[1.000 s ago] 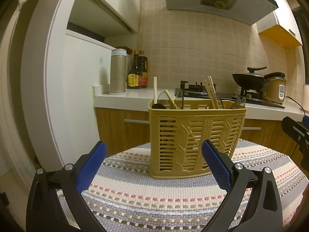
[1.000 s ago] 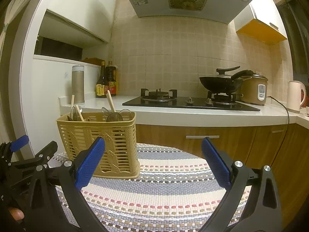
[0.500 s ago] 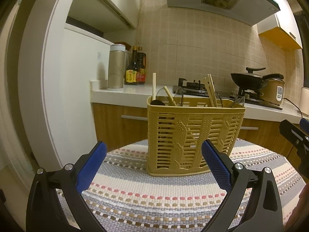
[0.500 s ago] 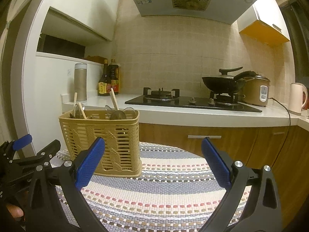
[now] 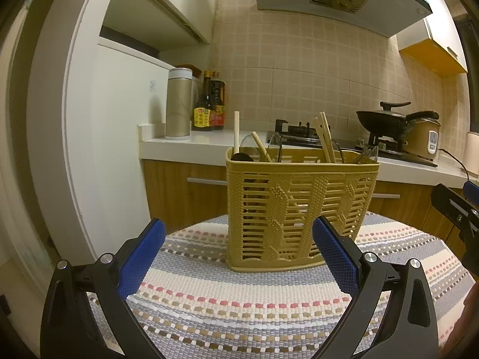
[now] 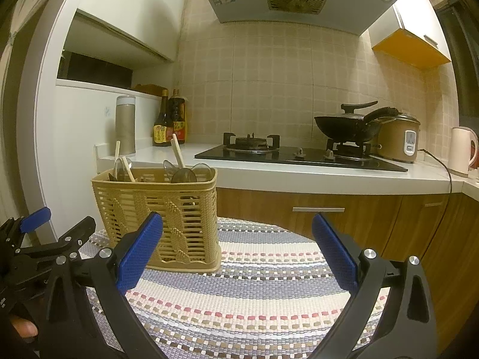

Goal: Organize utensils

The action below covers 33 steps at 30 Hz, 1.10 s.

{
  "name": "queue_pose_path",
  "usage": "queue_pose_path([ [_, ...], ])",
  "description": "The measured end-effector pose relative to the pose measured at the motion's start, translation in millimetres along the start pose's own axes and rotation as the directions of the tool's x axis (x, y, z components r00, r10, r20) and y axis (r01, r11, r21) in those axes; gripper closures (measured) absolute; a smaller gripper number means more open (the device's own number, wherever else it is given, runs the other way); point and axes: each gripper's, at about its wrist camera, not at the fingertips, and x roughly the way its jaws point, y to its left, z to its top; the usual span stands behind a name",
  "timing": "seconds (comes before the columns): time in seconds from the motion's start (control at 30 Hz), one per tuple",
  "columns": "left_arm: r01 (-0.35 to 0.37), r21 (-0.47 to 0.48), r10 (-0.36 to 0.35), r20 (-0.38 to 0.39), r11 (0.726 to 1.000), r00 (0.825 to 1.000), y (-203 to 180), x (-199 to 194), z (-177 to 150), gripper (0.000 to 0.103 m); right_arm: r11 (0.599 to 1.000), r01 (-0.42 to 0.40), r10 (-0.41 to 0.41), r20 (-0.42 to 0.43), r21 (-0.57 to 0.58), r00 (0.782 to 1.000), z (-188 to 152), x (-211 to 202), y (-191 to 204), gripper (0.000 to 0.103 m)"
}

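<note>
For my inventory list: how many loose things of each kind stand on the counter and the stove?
flask: 1
bottles: 2
wok: 1
rice cooker: 1
kettle: 1
Total: 6

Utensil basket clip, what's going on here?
A person holds two claws over a striped mat. The left claw faces the yellow utensil basket, open and empty. The right claw, also open and empty, has the basket to its left. Chopsticks and spoons stand in the basket.
</note>
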Motion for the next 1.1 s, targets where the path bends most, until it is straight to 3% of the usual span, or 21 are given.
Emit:
queue_pose_path([
  [0.3,-0.026,0.052,0.025,0.013,0.998,1.0,-8.2,-1.6,-1.0,0.008,1.0,-0.006,0.006,-0.008,-0.004,1.0,-1.3,1.7,1.3,0.008],
  [1.1,-0.017,0.079,0.016,0.01,0.997,1.0,-11.4,-0.4,-2.1,0.008,1.0,-0.011,0.012,-0.02,0.014,1.0,-1.5,3.8,-0.7,0.008],
])
